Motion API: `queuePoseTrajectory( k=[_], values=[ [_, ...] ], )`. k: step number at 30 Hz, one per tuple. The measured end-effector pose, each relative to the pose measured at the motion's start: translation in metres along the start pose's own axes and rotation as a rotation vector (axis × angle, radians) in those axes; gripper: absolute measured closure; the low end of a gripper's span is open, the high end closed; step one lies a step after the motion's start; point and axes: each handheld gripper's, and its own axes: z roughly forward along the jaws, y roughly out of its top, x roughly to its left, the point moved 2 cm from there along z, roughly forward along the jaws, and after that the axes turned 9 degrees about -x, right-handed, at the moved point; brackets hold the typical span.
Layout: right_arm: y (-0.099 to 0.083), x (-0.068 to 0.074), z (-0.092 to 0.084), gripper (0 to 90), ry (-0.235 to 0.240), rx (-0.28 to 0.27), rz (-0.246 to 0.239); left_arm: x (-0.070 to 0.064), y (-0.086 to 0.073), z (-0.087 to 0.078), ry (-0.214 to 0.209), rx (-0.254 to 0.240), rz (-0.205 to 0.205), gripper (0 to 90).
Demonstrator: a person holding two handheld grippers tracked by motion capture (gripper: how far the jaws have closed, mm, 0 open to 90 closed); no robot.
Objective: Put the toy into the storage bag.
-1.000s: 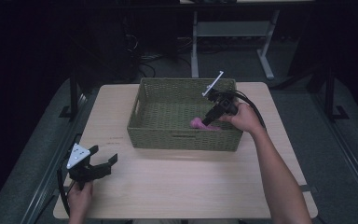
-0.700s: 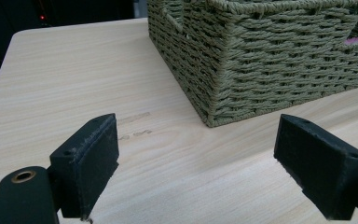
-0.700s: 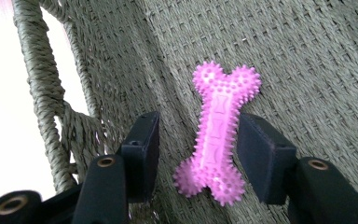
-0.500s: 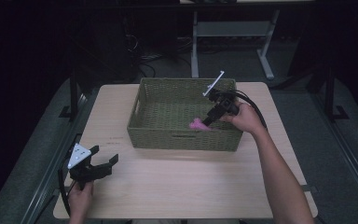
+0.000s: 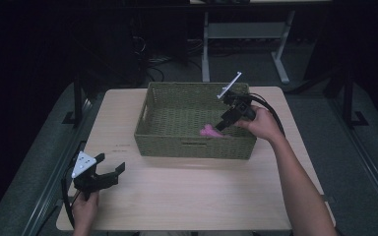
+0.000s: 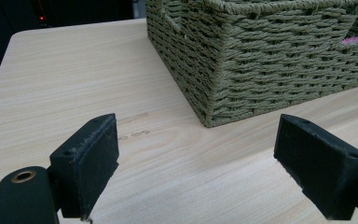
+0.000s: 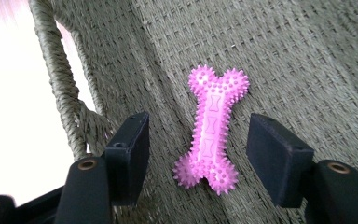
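The left hand-held gripper (image 5: 109,173) rests wide open and empty at the near left of the wooden surface (image 5: 187,191). Farther off, the right hand-held gripper (image 7: 200,149) reaches into the green woven basket (image 5: 177,145), jaws apart around a pink spiky bone toy (image 7: 212,128) lying on the basket floor, not squeezing it.

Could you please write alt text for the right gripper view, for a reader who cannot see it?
A pink spiky bone-shaped toy lies on the woven floor of a green basket, between the open jaws of the right tool, which do not touch it. The basket's rim runs up the left.
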Motion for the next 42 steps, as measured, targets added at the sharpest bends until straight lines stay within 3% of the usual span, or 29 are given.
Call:
queuePoseTrajectory(
  k=[14, 42],
  values=[
    [-0.002, 0.007, -0.017, 31.6, -0.038, -0.021, 0.002, -0.001, 0.000, 0.000, -0.002, -0.001, 0.001, 13.3],
    [-0.017, 0.033, -0.054, 27.6, -0.049, -0.104, 0.004, -0.003, 0.000, 0.001, -0.006, 0.003, 0.004, 13.3]
  ],
)
